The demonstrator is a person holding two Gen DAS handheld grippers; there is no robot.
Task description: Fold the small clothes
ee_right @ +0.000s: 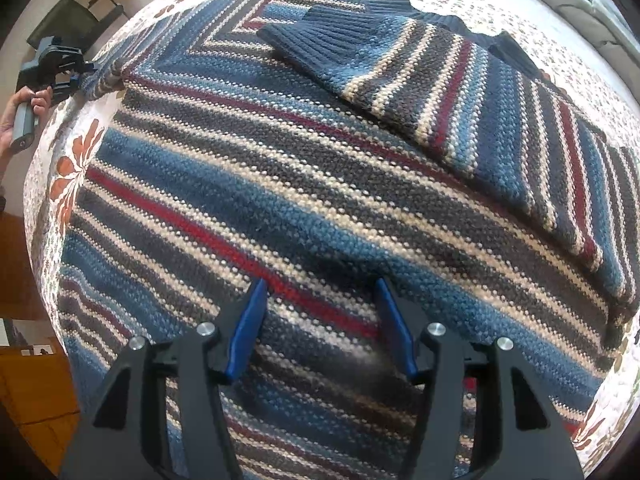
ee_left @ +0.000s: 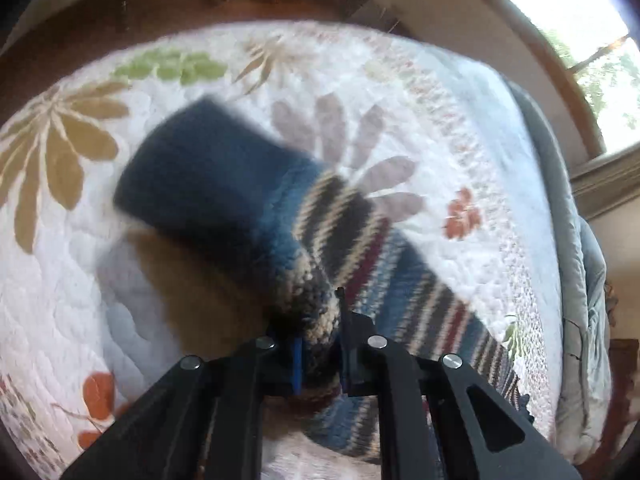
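A striped knit sweater (ee_right: pixel 304 184) in blue, grey, cream and red lies flat on a flowered quilt (ee_right: pixel 68 172). One sleeve (ee_right: pixel 440 84) is folded across its body, with a navy ribbed cuff (ee_right: pixel 320 40). My right gripper (ee_right: pixel 322 320) is open just above the sweater's body, touching nothing. My left gripper (ee_left: pixel 320 352) is shut on the other sleeve (ee_left: pixel 304 248) and holds it lifted, its navy cuff (ee_left: pixel 200 168) hanging blurred. The left gripper also shows in the right wrist view (ee_right: pixel 76 76), at the sweater's far left edge.
The quilt (ee_left: pixel 180 60) covers a bed. A grey blanket (ee_left: pixel 576 280) lies along its right side. A window (ee_left: pixel 592 40) is beyond it. Wood floor (ee_right: pixel 36 392) and a dark folding chair (ee_right: pixel 76 16) stand beside the bed.
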